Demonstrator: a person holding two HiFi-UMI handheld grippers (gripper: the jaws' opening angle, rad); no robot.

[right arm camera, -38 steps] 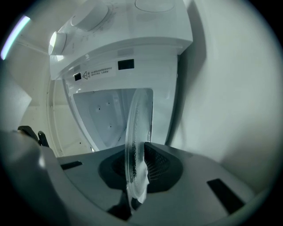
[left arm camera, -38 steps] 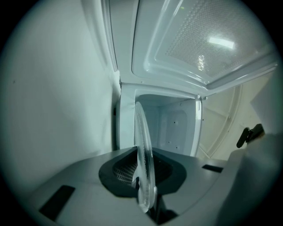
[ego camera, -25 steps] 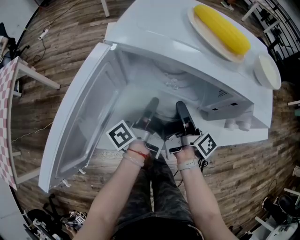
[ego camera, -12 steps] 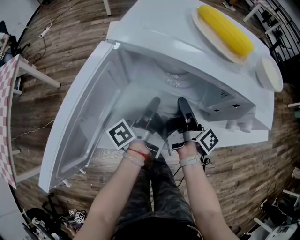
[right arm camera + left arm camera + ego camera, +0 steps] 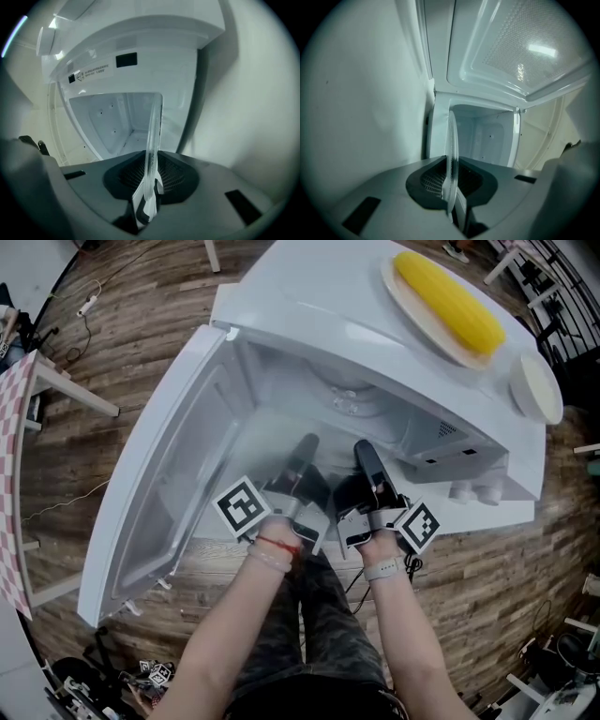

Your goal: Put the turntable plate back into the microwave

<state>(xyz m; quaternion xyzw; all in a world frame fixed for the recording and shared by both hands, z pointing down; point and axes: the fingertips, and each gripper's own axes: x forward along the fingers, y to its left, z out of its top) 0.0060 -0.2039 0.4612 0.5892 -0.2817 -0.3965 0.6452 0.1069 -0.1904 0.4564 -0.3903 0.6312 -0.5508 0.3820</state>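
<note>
Turntable plate edge-on between both jaws

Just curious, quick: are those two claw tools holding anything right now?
Left gripper: shut on the edge of the glass turntable plate.
Right gripper: shut on the same plate's edge.

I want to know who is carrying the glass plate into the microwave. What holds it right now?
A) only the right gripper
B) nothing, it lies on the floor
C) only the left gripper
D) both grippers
D: the left gripper is shut on the rim of the glass turntable plate, and the right gripper is shut on that plate too, each seen in its own gripper view.
</note>
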